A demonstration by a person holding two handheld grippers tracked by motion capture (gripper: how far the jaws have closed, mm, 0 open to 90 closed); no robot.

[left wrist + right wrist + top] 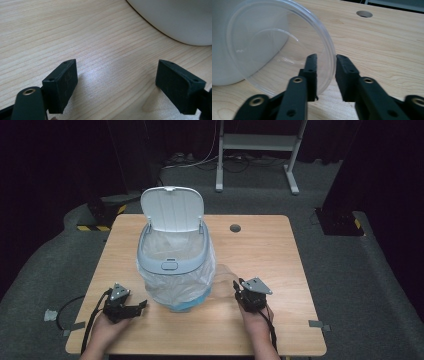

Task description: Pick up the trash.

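A clear plastic cup (274, 50) lies on its side on the wooden table (260, 250), its mouth toward my right gripper (326, 62) and its far side against the white bin (222, 50). One jaw reaches inside the mouth and the other stands outside, so the rim runs between them; it lies close to the outer jaw, with a gap to the inner one. From above, the cup (223, 276) is a faint shape between the right gripper (237, 287) and the lined bin (172, 265), whose lid (172, 209) stands up. My left gripper (116, 82) is open over bare wood, empty.
The bin's rounded white side (175, 17) bulges just beyond the left gripper (142, 306). A round cable hole (235, 228) sits in the table's far middle. A metal stand frame (255, 142) is on the floor behind the table.
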